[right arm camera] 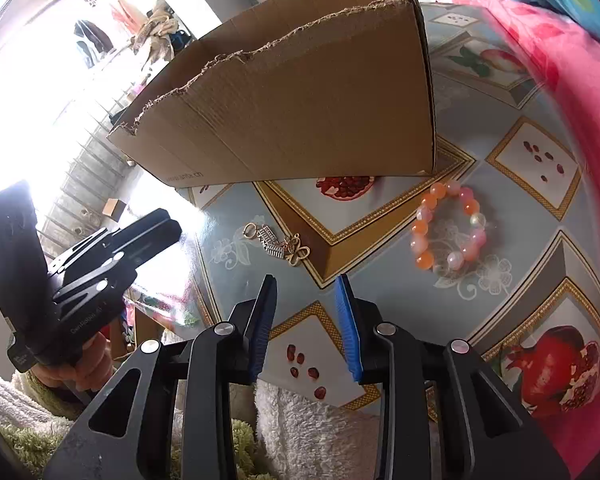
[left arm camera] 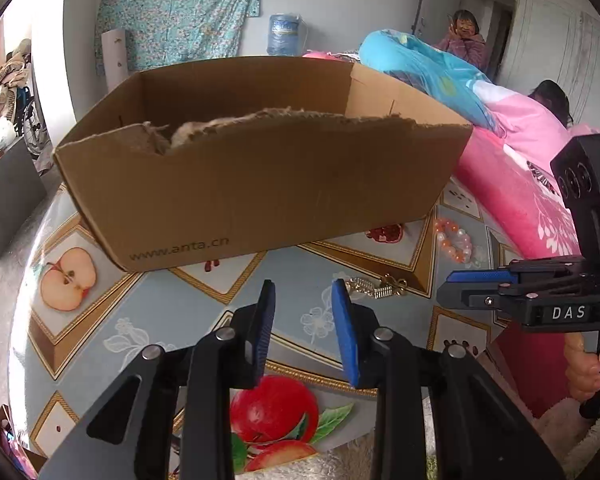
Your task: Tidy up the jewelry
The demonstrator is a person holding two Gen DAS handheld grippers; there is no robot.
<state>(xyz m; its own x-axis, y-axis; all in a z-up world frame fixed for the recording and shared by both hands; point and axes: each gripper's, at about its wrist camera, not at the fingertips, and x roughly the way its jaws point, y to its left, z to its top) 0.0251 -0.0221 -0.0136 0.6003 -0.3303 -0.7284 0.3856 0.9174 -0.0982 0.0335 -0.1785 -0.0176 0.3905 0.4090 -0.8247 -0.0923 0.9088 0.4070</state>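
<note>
Both my left gripper (left arm camera: 303, 292) and right gripper (right arm camera: 305, 286) gape, empty. Bead bracelet (right arm camera: 448, 227) right of centre, metal charm (right arm camera: 278, 243) mid-frame: light, slippery; I'd pinch bracelet's strand.

On my bench (right arm camera: 540, 264), the cardboard box (right arm camera: 300, 104) sits behind the charm pendant (right arm camera: 278, 246); the bead bracelet (right arm camera: 448, 226) lies to the pendant's right.

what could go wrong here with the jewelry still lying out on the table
The gold chain piece lies flat on the glossy tablecloth, so the tongs may slide over it or catch only one link. The bead bracelet is round and may roll or slip out of a pinch. The cardboard box has a high, torn front wall that a carried piece could snag.
</note>
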